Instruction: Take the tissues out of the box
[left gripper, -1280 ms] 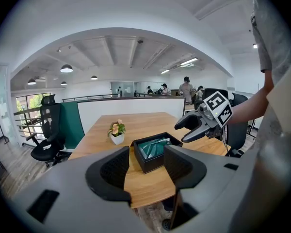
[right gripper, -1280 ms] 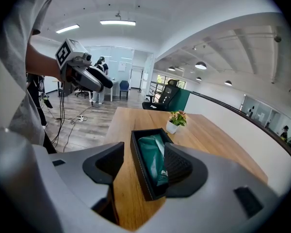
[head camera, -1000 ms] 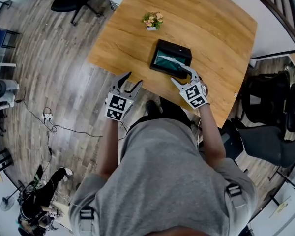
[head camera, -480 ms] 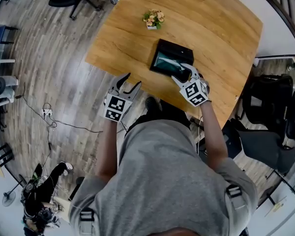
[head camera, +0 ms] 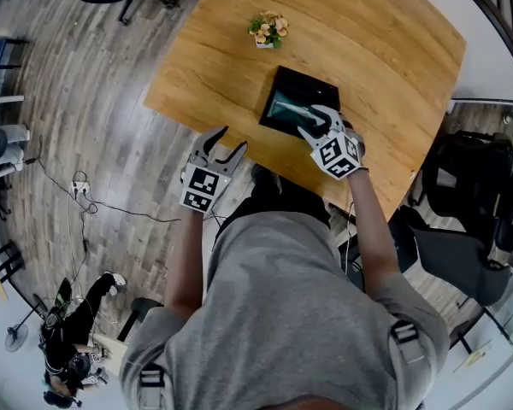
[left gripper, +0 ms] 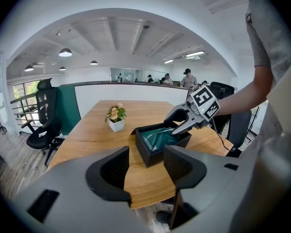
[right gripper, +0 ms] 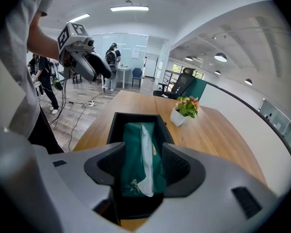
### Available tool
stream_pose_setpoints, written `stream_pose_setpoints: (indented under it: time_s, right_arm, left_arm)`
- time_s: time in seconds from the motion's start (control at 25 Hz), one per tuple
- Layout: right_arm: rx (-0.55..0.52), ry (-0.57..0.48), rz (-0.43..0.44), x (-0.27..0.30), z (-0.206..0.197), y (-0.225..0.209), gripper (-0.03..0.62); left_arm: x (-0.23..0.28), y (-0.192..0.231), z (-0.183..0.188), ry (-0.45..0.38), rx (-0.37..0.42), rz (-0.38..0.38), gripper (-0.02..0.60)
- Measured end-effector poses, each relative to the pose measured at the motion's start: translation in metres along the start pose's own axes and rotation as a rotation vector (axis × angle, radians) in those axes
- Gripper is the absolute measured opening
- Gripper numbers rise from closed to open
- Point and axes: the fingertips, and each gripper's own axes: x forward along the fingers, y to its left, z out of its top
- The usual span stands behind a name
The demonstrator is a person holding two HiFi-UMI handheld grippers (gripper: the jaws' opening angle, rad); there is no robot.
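A black open box [head camera: 280, 91] stands near the front edge of the wooden table [head camera: 385, 49]. Inside it lies a green tissue pack [right gripper: 131, 144] with a white tissue [right gripper: 146, 154] showing along its top. My right gripper [head camera: 312, 120] is over the box's near end, jaws astride the pack and closing; the pads do not visibly press it. The left gripper view shows the same box [left gripper: 146, 152] with the right gripper [left gripper: 183, 123] above its pack [left gripper: 160, 139]. My left gripper [head camera: 231, 139] hangs open and empty off the table's front edge.
A small potted plant [head camera: 268, 31] stands on the table beyond the box. Black office chairs [head camera: 470, 212] are at the right. Cables [head camera: 85, 207] run over the wood floor at the left, and a person [head camera: 68, 340] is at the lower left.
My right gripper has moved forward from the box's near corner to over the box, with the pack between its jaws. The left gripper has stayed put.
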Motion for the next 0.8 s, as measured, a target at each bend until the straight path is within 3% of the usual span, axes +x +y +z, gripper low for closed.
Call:
stream_pose_setpoints:
  time_s: [0.32,0.52,0.8]
  right_arm:
    - [-0.077,0.080,0.097,0.029,-0.006,0.002,0.241]
    - [-0.055,0.118,0.157,0.039,-0.010,0.006,0.183]
    - [-0.058,0.167,0.184,0.046,-0.016,0.008,0.154]
  left_arm:
    - [0.006,0.009,-0.007,0.015,-0.035,0.003,0.239]
    - [0.008,0.018,-0.008,0.020,-0.051,0.022,0.238]
    - [0.014,0.015,-0.009,0.019,-0.063,0.019,0.238]
